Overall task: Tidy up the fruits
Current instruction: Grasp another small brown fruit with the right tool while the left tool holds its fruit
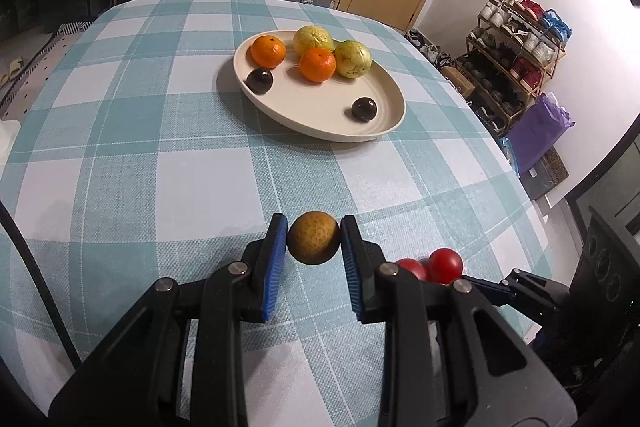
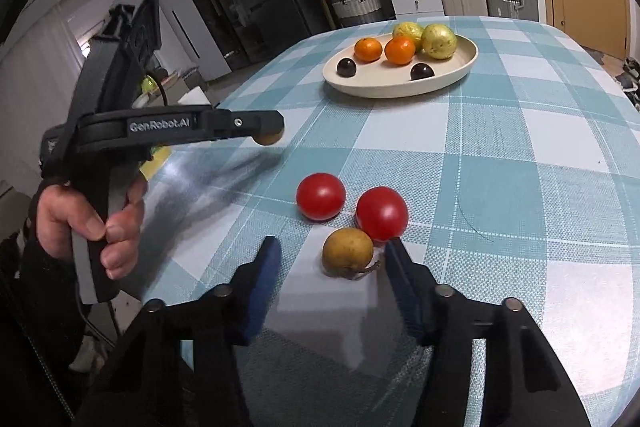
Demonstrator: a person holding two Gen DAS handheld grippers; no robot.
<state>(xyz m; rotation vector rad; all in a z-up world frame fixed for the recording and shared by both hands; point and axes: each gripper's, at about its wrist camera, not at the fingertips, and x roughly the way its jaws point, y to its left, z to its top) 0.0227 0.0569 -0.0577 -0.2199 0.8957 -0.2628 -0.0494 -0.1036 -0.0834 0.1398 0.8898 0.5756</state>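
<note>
Holding a small round tan-brown fruit point(image 1: 314, 237) clamped in my left gripper point(image 1: 313, 259) above the checked teal-and-white tablecloth point(image 1: 168, 131), I bracket a second brown fruit point(image 2: 348, 251) with my right gripper point(image 2: 334, 283), its jaws apart and not yet pressing. Beside it lie two red tomatoes point(image 2: 321, 196). Next, I judge, comes carrying both to the cream oval plate point(image 1: 384, 131), well apart.

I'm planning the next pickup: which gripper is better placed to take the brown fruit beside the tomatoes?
Right. The right gripper stands open around the brown fruit on the table, while the left gripper is already shut on another brown fruit.
</note>
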